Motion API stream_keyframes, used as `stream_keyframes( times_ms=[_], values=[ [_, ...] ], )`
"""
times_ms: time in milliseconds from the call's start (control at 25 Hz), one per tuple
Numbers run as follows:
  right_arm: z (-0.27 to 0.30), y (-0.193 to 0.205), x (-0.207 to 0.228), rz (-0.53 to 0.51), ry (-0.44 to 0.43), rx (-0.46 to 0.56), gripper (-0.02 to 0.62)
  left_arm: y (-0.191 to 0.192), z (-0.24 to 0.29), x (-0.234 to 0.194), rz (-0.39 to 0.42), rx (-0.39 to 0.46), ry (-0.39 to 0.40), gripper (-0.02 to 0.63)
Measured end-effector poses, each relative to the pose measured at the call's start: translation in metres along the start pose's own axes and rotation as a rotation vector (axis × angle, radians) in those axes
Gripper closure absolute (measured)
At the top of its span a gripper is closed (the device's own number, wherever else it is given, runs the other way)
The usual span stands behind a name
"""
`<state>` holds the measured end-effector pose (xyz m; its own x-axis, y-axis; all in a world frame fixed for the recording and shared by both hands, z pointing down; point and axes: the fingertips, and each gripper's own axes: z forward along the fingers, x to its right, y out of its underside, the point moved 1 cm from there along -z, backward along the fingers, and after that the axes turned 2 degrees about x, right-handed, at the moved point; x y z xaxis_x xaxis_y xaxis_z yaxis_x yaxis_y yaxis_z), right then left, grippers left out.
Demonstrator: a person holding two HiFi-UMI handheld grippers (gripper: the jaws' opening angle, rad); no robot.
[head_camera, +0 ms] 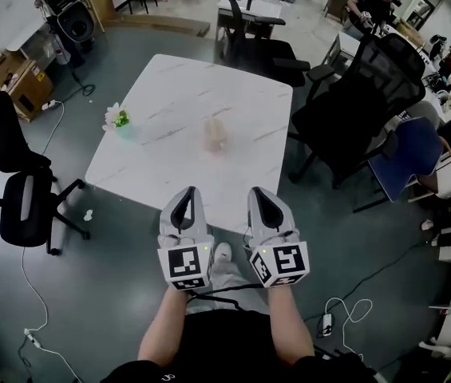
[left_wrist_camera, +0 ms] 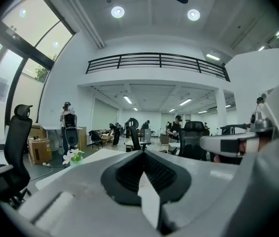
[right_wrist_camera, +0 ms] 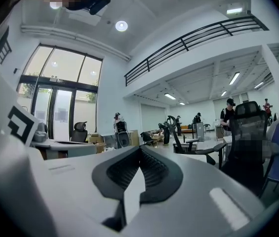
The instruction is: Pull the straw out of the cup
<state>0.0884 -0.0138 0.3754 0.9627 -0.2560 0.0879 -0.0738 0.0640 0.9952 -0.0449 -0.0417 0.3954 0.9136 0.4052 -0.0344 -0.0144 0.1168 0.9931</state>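
A pale pinkish cup [head_camera: 215,134] stands near the middle of the white marble table [head_camera: 177,94]; it is too blurred to make out a straw. My left gripper [head_camera: 187,191] and right gripper [head_camera: 255,191] hang side by side over the table's near edge, well short of the cup. Both are shut with nothing between the jaws. In the left gripper view the left gripper [left_wrist_camera: 141,152] points level across the room, and the right gripper [right_wrist_camera: 139,148] does the same in its own view. The cup shows in neither gripper view.
A small pot of white flowers [head_camera: 118,120] stands at the table's left edge, seen also as flowers [left_wrist_camera: 74,156]. Black office chairs stand at the left [head_camera: 17,206], far side [head_camera: 257,50] and right [head_camera: 361,110]. Cardboard boxes [head_camera: 17,78] sit far left. Cables lie on the floor [head_camera: 345,313].
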Motion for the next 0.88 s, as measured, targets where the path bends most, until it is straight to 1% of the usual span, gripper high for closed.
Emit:
stream_keyframes(
  times_ms=[120,280,600,880],
  values=[
    [0.033,-0.001,0.025,0.021,-0.021,-0.011,0.592,0.0,0.038,0.0,0.0,-0.022,-0.019,0.604],
    [0.066,-0.001,0.041,0.047,-0.062,-0.019,0.592,-0.001,0.07,-0.002,0.007,-0.047,-0.038,0.604],
    [0.107,0.011,0.042,0.083,-0.135,-0.057,0.592,0.005,0.101,-0.012,0.019,-0.087,-0.061,0.604],
    [0.141,0.033,0.044,0.105,-0.15,-0.121,0.591,0.022,0.132,-0.023,0.007,-0.136,-0.049,0.604]
  ],
)
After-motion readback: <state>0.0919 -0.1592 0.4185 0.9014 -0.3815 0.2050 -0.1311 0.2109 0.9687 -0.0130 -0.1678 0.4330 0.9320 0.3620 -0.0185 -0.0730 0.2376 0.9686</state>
